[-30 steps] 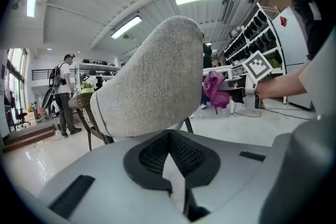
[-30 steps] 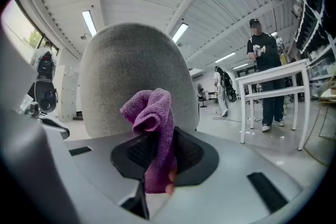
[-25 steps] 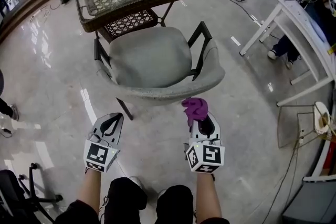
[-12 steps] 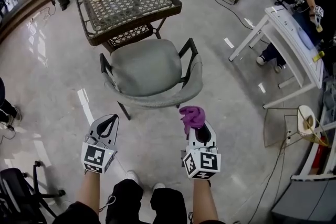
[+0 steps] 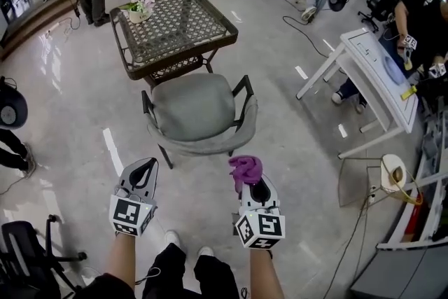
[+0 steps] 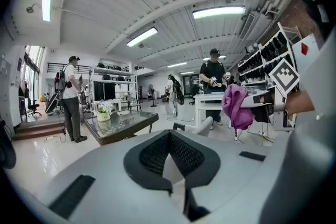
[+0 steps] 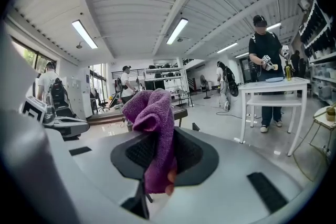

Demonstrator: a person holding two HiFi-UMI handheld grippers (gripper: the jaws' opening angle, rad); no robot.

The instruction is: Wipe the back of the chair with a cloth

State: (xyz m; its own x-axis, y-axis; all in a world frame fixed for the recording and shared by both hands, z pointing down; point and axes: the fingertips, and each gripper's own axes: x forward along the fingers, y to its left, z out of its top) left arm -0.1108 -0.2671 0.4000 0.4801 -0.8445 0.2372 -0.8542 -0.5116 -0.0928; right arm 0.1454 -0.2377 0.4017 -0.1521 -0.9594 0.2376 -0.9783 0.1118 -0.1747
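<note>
Right gripper (image 5: 248,182): jaws closed on the purple cloth (image 7: 154,136), pinched low, with most of it bunched loose above the tips. Left gripper (image 5: 143,164): jaws together, nothing between them. Both are held low in front of you, well apart from the grey chair (image 5: 199,108), whose curved back (image 5: 210,142) faces you, so wiping has not begun. The main risk, as I judge it, is the grip. The hold looks small next to the wad, and dragging it across textured upholstery could pull it free or roll it aside. The hard jaw tips would then rub the back instead of the fabric. Lead with the bunched part and keep the tips off the surface. Second risk: the chair looks light and stands on polished floor. A firm push on the back could slide it forward into the glass-topped wicker table (image 5: 175,21) just behind it, and a flower pot (image 5: 142,5) sits near that table's edge. Your empty left gripper could brace the rim if needed. Third risk: the back curves round toward the arms, so a straight pass would likely miss the ends. Watch your footing too, as a cable (image 5: 371,220) trails on the floor to your right.
</note>
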